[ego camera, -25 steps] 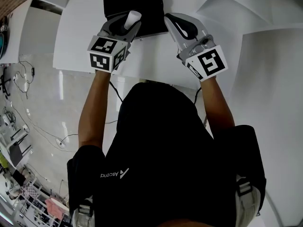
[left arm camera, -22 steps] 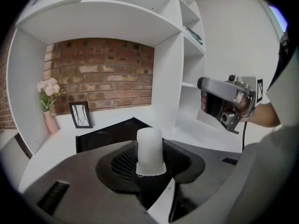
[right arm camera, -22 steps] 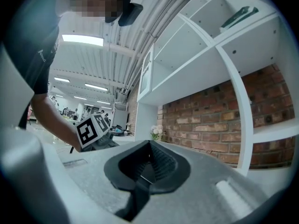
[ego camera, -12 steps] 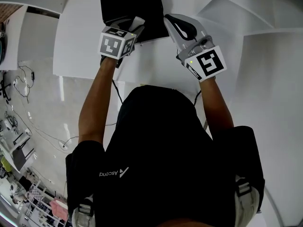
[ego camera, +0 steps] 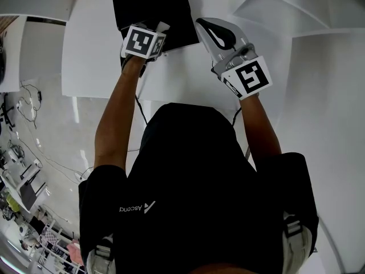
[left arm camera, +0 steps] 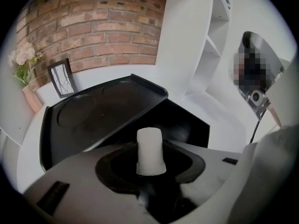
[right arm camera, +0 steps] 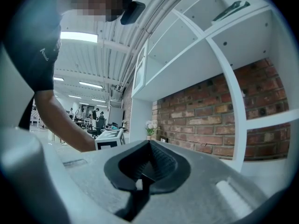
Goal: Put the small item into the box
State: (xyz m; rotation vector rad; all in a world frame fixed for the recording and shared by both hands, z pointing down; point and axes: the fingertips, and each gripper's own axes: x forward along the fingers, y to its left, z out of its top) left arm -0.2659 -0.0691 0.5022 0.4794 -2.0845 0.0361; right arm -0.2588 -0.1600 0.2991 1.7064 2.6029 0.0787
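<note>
**Small item (left arm camera: 150, 149) held over the open black box (ego camera: 149, 5)**

The fingers of the left gripper (ego camera: 161, 28) clamp the white small item by its wider base. Its long axis runs along the fingers, with the rounded end aimed down into the box, which sits on the white table (ego camera: 91, 56). Beside the box, the right gripper (ego camera: 204, 26) has its fingers closed on nothing. A brick wall (left arm camera: 93, 22) and white shelves (right arm camera: 210, 45) stand behind.

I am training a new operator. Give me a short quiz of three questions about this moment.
1. True or false: the left gripper holds the white item.
2. The right gripper is: A) open, B) shut and empty, C) shut on the white item?
3. Fill in: the black box stands ____ (open or closed).
Key: 1 true; 2 B; 3 open.
</note>
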